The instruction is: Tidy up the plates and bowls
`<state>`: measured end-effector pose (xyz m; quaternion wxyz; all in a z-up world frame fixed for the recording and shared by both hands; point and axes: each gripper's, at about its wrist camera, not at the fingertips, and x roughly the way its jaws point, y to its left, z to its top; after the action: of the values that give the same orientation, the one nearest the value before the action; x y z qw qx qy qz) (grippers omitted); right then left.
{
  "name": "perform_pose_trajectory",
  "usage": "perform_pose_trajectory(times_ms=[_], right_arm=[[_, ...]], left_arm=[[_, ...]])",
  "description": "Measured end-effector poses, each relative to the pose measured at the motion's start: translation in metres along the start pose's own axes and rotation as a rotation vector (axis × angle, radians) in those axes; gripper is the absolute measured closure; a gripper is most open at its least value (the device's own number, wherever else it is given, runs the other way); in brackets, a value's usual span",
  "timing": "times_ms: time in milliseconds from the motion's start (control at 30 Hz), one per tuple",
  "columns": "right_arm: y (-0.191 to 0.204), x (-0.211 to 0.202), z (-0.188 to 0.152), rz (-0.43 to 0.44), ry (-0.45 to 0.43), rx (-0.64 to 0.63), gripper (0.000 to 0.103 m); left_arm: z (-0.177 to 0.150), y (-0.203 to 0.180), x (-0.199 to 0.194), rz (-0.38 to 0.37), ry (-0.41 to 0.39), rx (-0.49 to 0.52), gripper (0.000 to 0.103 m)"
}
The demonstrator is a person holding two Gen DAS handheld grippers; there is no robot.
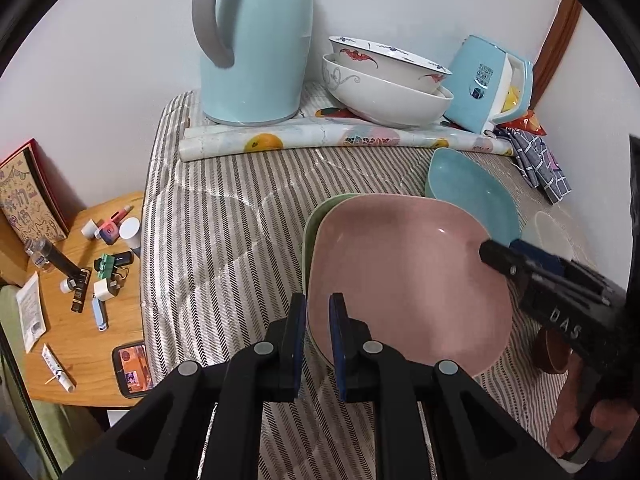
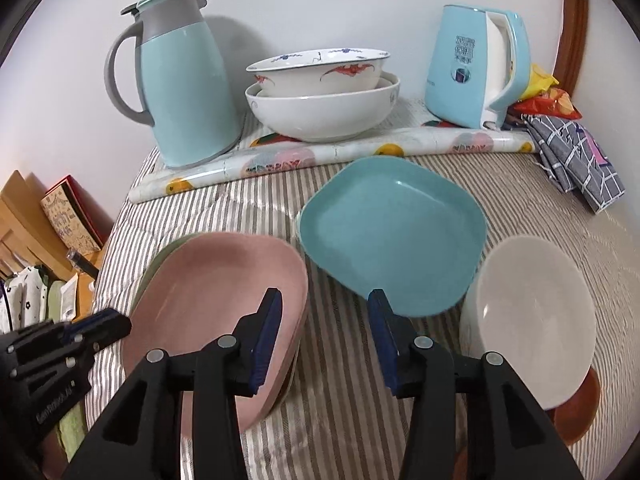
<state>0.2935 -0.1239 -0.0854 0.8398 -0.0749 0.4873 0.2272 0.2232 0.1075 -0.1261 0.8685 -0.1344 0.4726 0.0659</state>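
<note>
Left gripper (image 1: 318, 340): jaws nearly together and, as far as I can read it, clamped on the near-left rim of the stack, i.e. pink plate (image 1: 400, 272) nested in green plate (image 1: 312, 232). One pad is outside the green edge, the other inside the pink. Reason, my judgement: the pinch steadies the pair on the soft striped cloth (image 1: 220, 240) so nothing slides while the other hand works. The stack lies at 8 o'clock in the right wrist view, with only a sliver of green showing at its left edge. The nesting is close, so that step reads as done. Right gripper (image 2: 324, 332): jaws apart, clamped on nothing. Its left finger overlaps the pink rim and its right finger is at the near corner of the teal plate (image 2: 392, 240), with only cloth in the gap. Teal plate: at 12 o'clock from that gripper, flat, just beside the stack but not on it. It has the same squarish shape, so it is the likely next addition. White bowl (image 2: 532, 320): at 3 o'clock, sitting on a brown dish (image 2: 576, 412) and close to the teal plate. I cannot tell whether they touch. The bowl probably belongs with the two nested bowls (image 2: 320, 112) at the back wall, kept apart from the plates.
</note>
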Motion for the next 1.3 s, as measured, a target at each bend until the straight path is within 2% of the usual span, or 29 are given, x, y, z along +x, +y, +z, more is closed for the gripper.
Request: perform_pose_trajectory(times_ms=[100, 167, 233, 400, 600, 700, 767, 833, 867, 1067, 1133, 1300], right_arm=[[-0.001, -0.002, -0.005, 0.015, 0.003, 0.014, 0.059], [0.000, 0.001, -0.008, 0.041, 0.011, 0.020, 0.065], [0.003, 0.006, -0.010, 0.052, 0.034, 0.017, 0.087], [0.011, 0.013, -0.013, 0.047, 0.042, 0.001, 0.093], [0.016, 0.014, -0.016, 0.028, 0.064, -0.007, 0.093], [0.014, 0.009, -0.015, 0.010, 0.063, -0.001, 0.088], [0.013, 0.003, -0.015, 0.007, 0.052, -0.002, 0.078], [0.013, -0.005, -0.013, 0.001, 0.031, -0.005, 0.060], [0.012, -0.010, -0.012, -0.005, 0.013, -0.008, 0.058], [-0.001, -0.033, -0.002, -0.026, -0.045, 0.011, 0.055], [-0.007, -0.039, 0.002, -0.042, -0.058, 0.019, 0.049], [-0.019, -0.049, 0.006, -0.079, -0.090, 0.036, 0.048]], left_arm=[[0.000, 0.001, -0.005, -0.002, -0.009, -0.002, 0.091], [0.000, 0.000, -0.007, -0.003, -0.011, -0.001, 0.091], [-0.001, 0.001, -0.008, -0.004, -0.008, -0.009, 0.089], [-0.002, 0.004, -0.012, -0.002, -0.016, -0.010, 0.085], [-0.003, 0.006, -0.013, -0.015, -0.013, -0.017, 0.085], [-0.004, 0.005, -0.012, -0.015, -0.010, -0.019, 0.085], [-0.004, 0.004, -0.012, -0.018, -0.008, -0.017, 0.080], [-0.003, 0.001, -0.012, -0.020, -0.007, -0.010, 0.078], [-0.003, -0.001, -0.013, -0.022, -0.011, -0.006, 0.078], [0.005, -0.014, -0.018, -0.028, -0.030, 0.021, 0.078], [0.008, -0.019, -0.020, -0.029, -0.039, 0.029, 0.078], [0.020, -0.029, -0.026, -0.032, -0.077, 0.045, 0.070]])
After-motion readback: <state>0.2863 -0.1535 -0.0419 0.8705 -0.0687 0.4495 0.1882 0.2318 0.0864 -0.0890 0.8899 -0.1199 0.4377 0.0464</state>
